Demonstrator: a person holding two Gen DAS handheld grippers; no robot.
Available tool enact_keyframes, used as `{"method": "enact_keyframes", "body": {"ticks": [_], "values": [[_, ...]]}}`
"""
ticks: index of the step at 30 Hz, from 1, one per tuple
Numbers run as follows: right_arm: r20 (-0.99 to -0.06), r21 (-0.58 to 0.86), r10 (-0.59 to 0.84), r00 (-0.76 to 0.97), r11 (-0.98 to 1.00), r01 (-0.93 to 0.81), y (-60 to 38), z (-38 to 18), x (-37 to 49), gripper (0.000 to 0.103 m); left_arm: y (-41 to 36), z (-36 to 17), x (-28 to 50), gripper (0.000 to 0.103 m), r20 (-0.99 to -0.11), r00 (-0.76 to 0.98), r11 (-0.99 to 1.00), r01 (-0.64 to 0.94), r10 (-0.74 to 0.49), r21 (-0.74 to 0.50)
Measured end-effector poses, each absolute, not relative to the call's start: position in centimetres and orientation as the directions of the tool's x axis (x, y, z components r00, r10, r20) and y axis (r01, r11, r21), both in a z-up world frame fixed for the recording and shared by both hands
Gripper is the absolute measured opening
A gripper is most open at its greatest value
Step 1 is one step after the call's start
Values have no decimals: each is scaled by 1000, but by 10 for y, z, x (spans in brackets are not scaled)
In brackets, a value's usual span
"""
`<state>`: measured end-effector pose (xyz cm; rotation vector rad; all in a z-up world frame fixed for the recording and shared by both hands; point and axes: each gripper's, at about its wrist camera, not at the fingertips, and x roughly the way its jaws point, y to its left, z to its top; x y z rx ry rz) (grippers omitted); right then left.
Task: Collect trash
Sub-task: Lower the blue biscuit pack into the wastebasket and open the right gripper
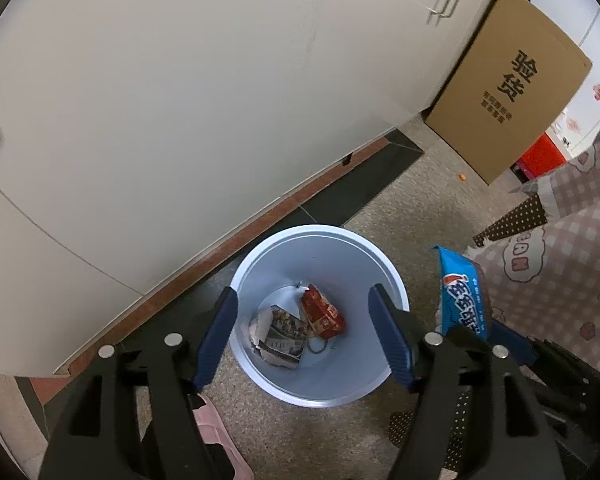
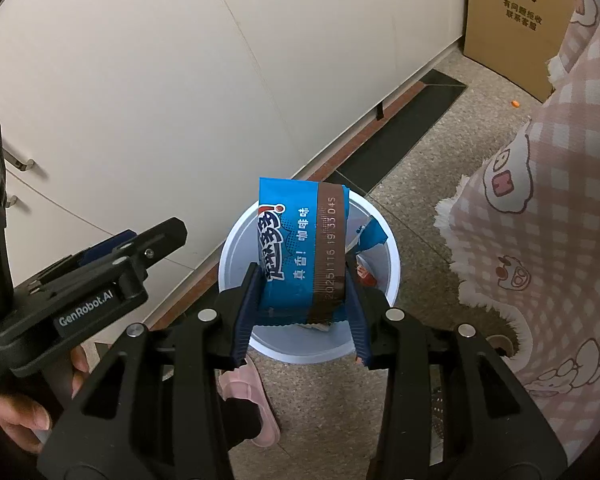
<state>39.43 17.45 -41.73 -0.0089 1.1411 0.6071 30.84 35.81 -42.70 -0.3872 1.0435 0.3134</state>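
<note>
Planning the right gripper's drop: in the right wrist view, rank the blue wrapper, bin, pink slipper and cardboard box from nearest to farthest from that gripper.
1. Blue wrapper: clamped between the right gripper fingers.
2. Bin: directly below the wrapper, on the floor.
3. Pink slipper: on the floor beside the bin, lower left.
4. Cardboard box: far off, top right, by the cabinet.

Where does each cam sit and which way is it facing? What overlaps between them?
Left wrist: on the left gripper, looking down into the white bin; its open fingers show.
Right wrist: on the right gripper, looking down at the bin past the clamped blue wrapper; the left gripper and the person's hand show.
Shared: bin, wrapper, cardboard box, pink slipper.
</note>
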Motion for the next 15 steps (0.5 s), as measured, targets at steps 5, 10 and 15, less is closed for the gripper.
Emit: {"method": "enact_keyframes", "body": {"ticks": [5, 10, 15], "values": [[-843, 294, 455, 288, 837, -461, 181, -412, 395, 42, 371, -424, 303, 67, -875, 481, 859, -469, 55, -204], [-821, 308, 476, 315, 834, -458, 184, -403, 398, 56, 379, -422, 298, 67, -872, 484, 841, -499, 72, -208], [-818, 321, 480, 317, 838, -441, 186, -402, 402, 67, 386, -423, 296, 67, -877, 477, 826, -519, 64, -222]]}}
